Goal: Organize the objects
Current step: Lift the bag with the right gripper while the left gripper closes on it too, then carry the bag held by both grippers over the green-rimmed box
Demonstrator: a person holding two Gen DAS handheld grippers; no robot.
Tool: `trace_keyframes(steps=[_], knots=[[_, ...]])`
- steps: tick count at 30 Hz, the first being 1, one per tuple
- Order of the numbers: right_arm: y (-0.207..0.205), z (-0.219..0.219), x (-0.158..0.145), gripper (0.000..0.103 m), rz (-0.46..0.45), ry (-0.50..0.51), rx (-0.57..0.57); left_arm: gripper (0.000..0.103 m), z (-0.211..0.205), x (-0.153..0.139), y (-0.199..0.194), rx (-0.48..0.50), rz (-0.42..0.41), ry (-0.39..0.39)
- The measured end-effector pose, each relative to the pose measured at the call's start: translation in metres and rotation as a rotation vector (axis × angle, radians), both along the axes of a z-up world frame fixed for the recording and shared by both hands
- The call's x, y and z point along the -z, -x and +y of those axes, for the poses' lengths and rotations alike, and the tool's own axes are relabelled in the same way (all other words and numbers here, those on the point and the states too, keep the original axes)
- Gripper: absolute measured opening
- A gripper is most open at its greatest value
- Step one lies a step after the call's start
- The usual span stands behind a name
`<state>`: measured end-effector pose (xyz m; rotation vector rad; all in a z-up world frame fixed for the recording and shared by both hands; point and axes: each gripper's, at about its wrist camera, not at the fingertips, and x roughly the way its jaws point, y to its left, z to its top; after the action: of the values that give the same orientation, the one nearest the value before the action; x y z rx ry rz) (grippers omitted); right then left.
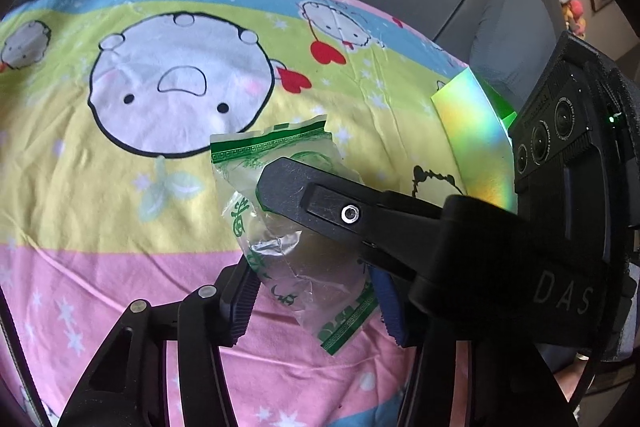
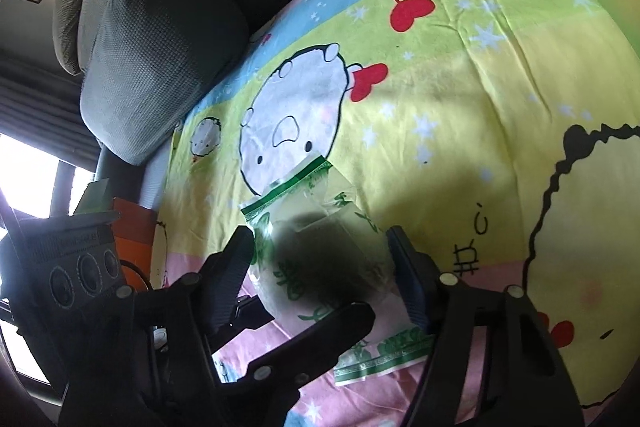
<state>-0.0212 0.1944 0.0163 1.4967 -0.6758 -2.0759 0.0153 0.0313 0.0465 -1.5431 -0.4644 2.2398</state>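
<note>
Straddling clear green-printed plastic snack packet [image 1: 280, 227] on cartoon-print bedsheet [image 1: 120, 187]: left gripper [image 1: 316, 303] and right gripper [image 2: 320, 267], both jaws wide apart, nothing held. Risk: crinkly film slipping, grippers colliding while closing together.

packet [image 1: 280, 211] on bedsheet [image 1: 120, 227], apparently

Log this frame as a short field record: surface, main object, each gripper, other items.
surface: cartoon-print bedsheet
main object: clear snack packet with green print, lying on the sheet
left gripper: open, fingers either side of the packet
right gripper: open, straddling the packet; grip not closed
overlap: one right finger crosses above the packet in the left view
other items: iridescent card, grey cushion
</note>
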Motion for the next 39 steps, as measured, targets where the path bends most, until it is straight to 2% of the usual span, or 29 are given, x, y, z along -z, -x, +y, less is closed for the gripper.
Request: trace_keyframes(steps=[4, 10, 16, 27, 39], knots=[[-0.006, -0.003, -0.011, 0.066, 0.050, 0.023, 0.006, 0.053, -0.001, -0.015, -0.007, -0.007, 0.067, 0.020], [-0.020, -0.004, -0.045, 0.066, 0.210, 0.050, 0.026, 0.053, 0.001, -0.049, -0.024, 0.002, 0.231, 0.026], [-0.031, 0.004, -0.065, 0.066, 0.326, 0.060, 0.054, 0.053, 0.007, -0.068, -0.033, 0.015, 0.331, 0.020], [-0.043, 0.015, -0.083, 0.066, 0.433, 0.077, 0.069, 0.053, 0.013, -0.082, -0.044, 0.023, 0.430, 0.025], [-0.054, 0.019, -0.096, 0.066, 0.498, 0.091, 0.076, 0.053, 0.014, -0.093, -0.052, 0.027, 0.495, 0.027]])
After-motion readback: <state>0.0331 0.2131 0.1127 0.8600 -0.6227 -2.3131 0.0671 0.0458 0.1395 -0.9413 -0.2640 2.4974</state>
